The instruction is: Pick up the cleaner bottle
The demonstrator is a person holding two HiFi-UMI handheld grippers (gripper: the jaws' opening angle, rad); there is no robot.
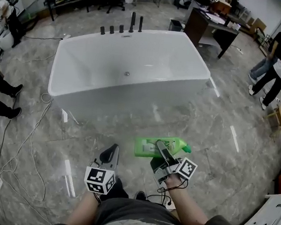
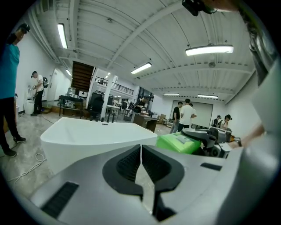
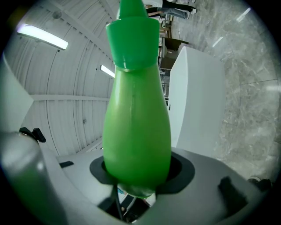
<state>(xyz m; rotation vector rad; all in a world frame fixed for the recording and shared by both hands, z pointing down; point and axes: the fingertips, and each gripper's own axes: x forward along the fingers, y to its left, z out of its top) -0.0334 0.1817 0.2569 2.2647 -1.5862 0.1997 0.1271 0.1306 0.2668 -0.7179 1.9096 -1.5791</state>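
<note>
Green bottle (image 1: pixel 159 147) lies sideways in the right gripper (image 1: pixel 162 154), just in front of the white tub (image 1: pixel 130 68), with the left gripper (image 1: pixel 110 156) beside it. In the left gripper view, its jaws are pressed together with nothing between them. In the right gripper view, the jaws squeeze the bottle's fat end.

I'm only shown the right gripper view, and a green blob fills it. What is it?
Observer: A cleaner bottle. The head view shows it lying sideways, label up, in the jaws of the right gripper.
Operator: Is the other hand helping?
Observer: No. The left gripper is apart from it, jaws shut on nothing.
Operator: And the white thing behind?
Observer: A bathtub, with dark taps on its far rim.
</note>
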